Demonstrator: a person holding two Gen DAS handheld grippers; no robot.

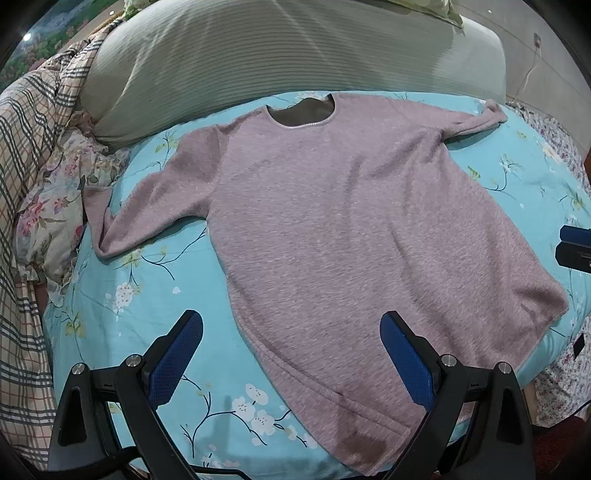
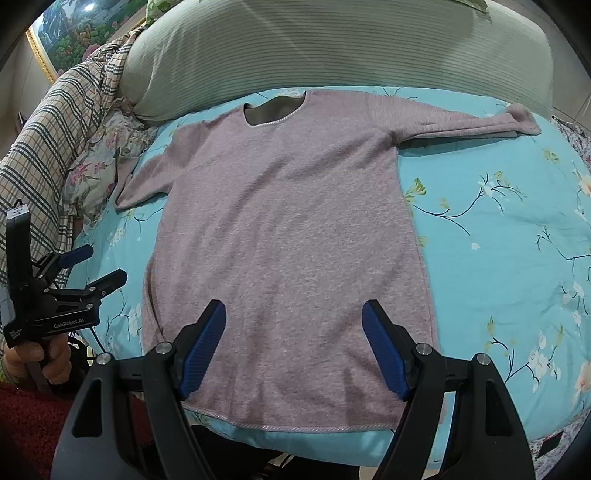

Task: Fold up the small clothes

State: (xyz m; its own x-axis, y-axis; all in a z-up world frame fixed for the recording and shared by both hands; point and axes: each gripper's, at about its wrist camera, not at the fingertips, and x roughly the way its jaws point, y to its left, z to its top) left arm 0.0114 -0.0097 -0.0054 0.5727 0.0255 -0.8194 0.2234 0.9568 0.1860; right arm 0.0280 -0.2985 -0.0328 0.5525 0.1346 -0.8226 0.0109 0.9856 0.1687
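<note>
Both grippers hanging wide open, holding nothing: left gripper (image 1: pixel 291 325) over the hem's left corner, right gripper (image 2: pixel 293 314) above the hem. Pink fuzzy sweater (image 2: pixel 284 236) lying flat, unfolded on the blue floral quilt (image 2: pixel 498 240), sleeves spread, neck pointing away toward the green pillow (image 2: pixel 332 55), long axis running front-to-back.

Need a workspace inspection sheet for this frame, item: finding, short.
Surface: turquoise floral bedspread, soft.
Job's things: pink top spread flat, both sleeves out, unfolded.
Clutter: floral pillow, plaid quilt, both left of the top.
Grippers: left gripper and right gripper open, above the hem, holding nothing.
Cables: white cord along the wall.
Surroundings: grey-green headboard, framed picture.
</note>
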